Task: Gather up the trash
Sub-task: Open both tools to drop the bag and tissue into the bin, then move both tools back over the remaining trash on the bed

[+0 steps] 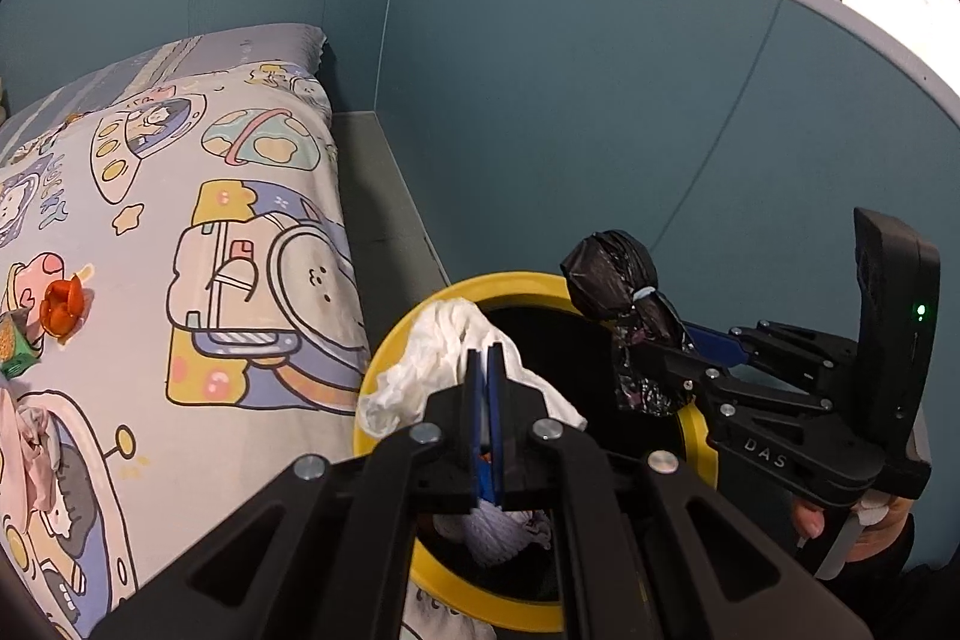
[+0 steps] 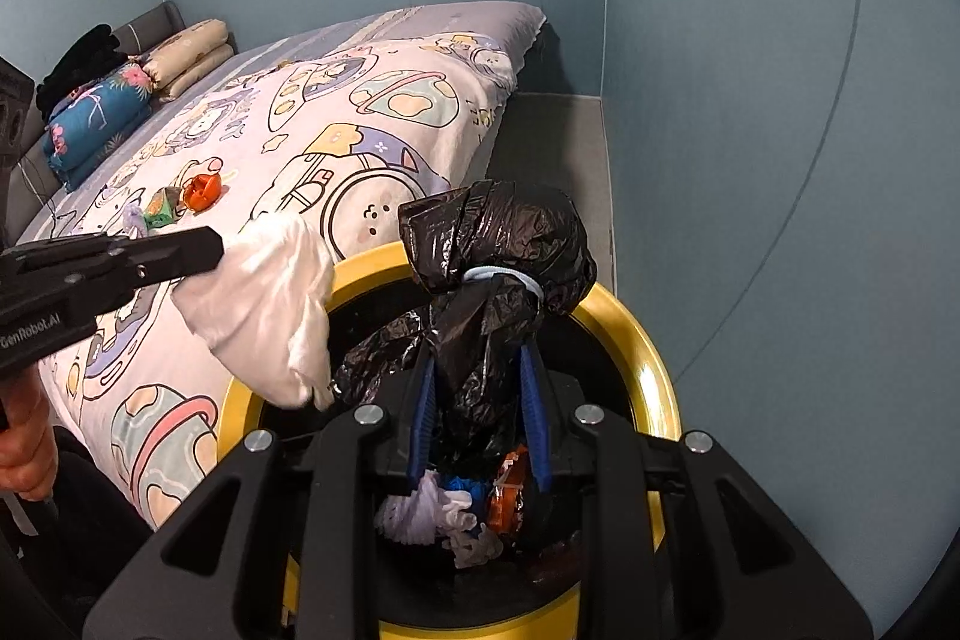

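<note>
Trash is what both of our grippers carry here, over the yellow-rimmed bin [image 2: 651,370] that stands just beside the near right corner of the bed [image 2: 336,124]. The white tissue [image 1: 444,364] looks feather-light, soft and crushable; we judge that a pinch anywhere on its bunched middle will keep it, though it may cling to the pads on release. Our left gripper [image 1: 486,370] has its jaws closed tight on that tissue, which hangs over the left rim of the bin. The black bag bundle [image 2: 498,244], tied with a pale band [image 2: 510,277], seems light, crinkly and slippery; the narrow neck below the band is the best hold, since the film bunches there. Our right gripper [image 2: 480,376] has its jaws partly open around that neck; the blue pads stand on either side of the film, and we cannot tell how firmly they press. Farther left on the bed lie an orange wrapper [image 2: 203,191] and a green packet [image 2: 159,208], not yet collected.
</note>
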### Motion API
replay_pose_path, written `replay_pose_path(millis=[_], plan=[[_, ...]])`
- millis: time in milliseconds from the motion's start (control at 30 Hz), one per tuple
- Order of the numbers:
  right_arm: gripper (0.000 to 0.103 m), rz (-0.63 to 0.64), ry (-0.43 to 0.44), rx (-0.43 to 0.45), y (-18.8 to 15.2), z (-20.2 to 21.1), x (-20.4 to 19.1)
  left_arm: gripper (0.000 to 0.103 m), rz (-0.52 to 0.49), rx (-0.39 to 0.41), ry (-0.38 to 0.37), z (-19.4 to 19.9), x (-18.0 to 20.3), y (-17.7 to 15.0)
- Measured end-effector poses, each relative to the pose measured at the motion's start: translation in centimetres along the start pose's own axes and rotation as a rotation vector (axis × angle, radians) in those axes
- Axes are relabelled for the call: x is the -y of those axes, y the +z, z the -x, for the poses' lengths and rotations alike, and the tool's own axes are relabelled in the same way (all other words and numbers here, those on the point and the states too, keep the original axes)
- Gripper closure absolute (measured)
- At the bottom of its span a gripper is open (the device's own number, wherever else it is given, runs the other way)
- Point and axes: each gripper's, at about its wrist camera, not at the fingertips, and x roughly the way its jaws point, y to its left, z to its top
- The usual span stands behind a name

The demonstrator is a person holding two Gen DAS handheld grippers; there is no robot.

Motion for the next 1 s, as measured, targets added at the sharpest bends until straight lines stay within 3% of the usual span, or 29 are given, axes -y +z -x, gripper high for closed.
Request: replay_pose_path(millis=[67,133,167,233,467,700,1000], plan=[[0.067,-0.006,-0.009,-0.001,0.0,-0.1,0.3,0.099,0.006,0.001,-0.004,-0.1,0.0,-0.1],[0.059,-0.017,-0.018,0.002,0.1,-0.3,0.7,0.083,0.016,0.002,-0.001,0.0,-0.2,-0.2],[0.054,-0.032,-0.02,0.005,0.0,-0.2,1.0,0.066,0.02,0.008,0.008,0.2,-0.3,-0.2],[0.053,-0.048,-0.024,0.013,0.1,-0.1,1.3,0.051,0.03,0.032,0.035,0.7,-0.5,-0.2],[0.035,-0.062,0.002,0.08,0.7,1.1,1.0,0.027,0.075,0.1,0.082,3.2,-2.9,0.1],[0.024,-0.01,0.075,0.162,2.0,2.3,-2.2,0.016,0.141,0.168,0.169,6.4,-7.0,-0.3],[0.018,0.086,0.202,0.207,4.0,1.7,-8.8,0.014,0.244,0.221,0.269,10.4,-13.5,-2.1]])
